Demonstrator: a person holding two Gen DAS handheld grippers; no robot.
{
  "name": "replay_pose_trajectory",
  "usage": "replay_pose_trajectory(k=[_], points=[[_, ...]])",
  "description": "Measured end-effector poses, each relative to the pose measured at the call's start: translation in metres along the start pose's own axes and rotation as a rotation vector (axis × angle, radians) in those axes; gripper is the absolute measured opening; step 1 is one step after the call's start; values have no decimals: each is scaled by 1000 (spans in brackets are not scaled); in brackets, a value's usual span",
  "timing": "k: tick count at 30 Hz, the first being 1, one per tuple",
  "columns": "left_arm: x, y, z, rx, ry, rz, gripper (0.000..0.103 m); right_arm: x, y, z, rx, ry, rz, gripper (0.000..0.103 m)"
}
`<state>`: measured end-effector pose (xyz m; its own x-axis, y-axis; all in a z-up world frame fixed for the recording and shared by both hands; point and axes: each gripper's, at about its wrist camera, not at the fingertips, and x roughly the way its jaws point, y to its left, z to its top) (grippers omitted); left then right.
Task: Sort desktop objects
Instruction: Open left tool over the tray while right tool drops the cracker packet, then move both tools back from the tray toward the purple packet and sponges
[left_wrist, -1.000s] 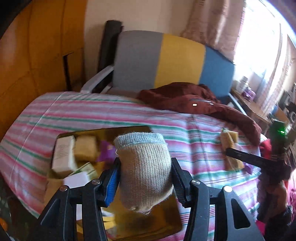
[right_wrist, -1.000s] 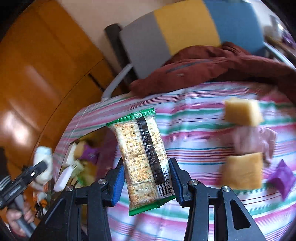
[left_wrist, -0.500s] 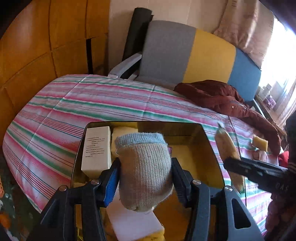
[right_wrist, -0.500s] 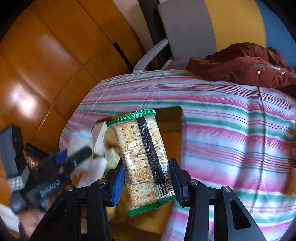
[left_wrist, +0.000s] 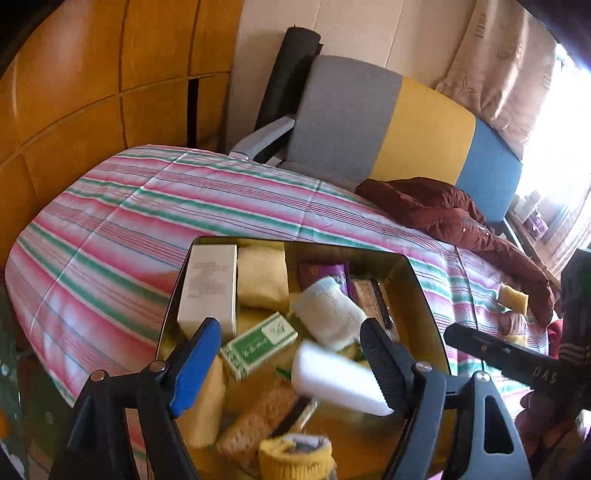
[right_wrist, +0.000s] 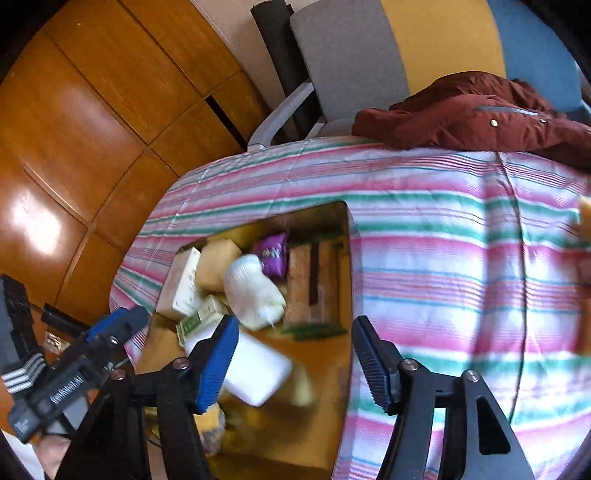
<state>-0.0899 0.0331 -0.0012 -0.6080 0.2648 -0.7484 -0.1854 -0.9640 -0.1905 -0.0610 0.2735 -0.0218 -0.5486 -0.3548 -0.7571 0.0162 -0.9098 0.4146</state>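
A gold tray (left_wrist: 415, 284) on the striped cloth holds several items. The beige rolled sock (left_wrist: 328, 314) with a pale blue cuff lies loose in it, beside the cracker pack (left_wrist: 373, 299). My left gripper (left_wrist: 288, 350) hovers over the tray with its jaws opening and nothing between them. In the right wrist view the cracker pack (right_wrist: 312, 284) lies flat by the tray's right wall (right_wrist: 347, 251), next to the sock (right_wrist: 251, 291). The jaws of my right gripper (right_wrist: 295, 350) are also opening, with nothing gripped. Each gripper shows in the other's view.
The tray also holds a white box (left_wrist: 208, 288), a yellow sponge (left_wrist: 262, 280), a green box (left_wrist: 258, 345), a white block (left_wrist: 336, 380) and a purple packet (right_wrist: 273, 254). A maroon jacket (left_wrist: 443, 214) and a chair (left_wrist: 369, 125) stand behind. More sponges (left_wrist: 511, 299) lie far right.
Both grippers swung left over the gold tray and opened. The sock left the left jaws and the cracker pack left the right jaws; both now lie in the tray.
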Motion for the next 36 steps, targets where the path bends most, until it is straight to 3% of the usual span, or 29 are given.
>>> replay_pose_trajectory(k=[14, 19, 24, 36], points=[[-30, -23, -34, 45, -28, 11, 77, -45, 4, -46, -122, -91, -162, 81], [-33, -30, -42, 71, -20, 23, 77, -53, -7, -59, -113, -101, -202, 86], [-36, -45, -49, 148, -43, 75, 77, -60, -18, -71, -116, -106, -258, 89], [-39, -66, -57, 209, -52, 58, 77, -70, -26, -83, -135, -123, -315, 89]])
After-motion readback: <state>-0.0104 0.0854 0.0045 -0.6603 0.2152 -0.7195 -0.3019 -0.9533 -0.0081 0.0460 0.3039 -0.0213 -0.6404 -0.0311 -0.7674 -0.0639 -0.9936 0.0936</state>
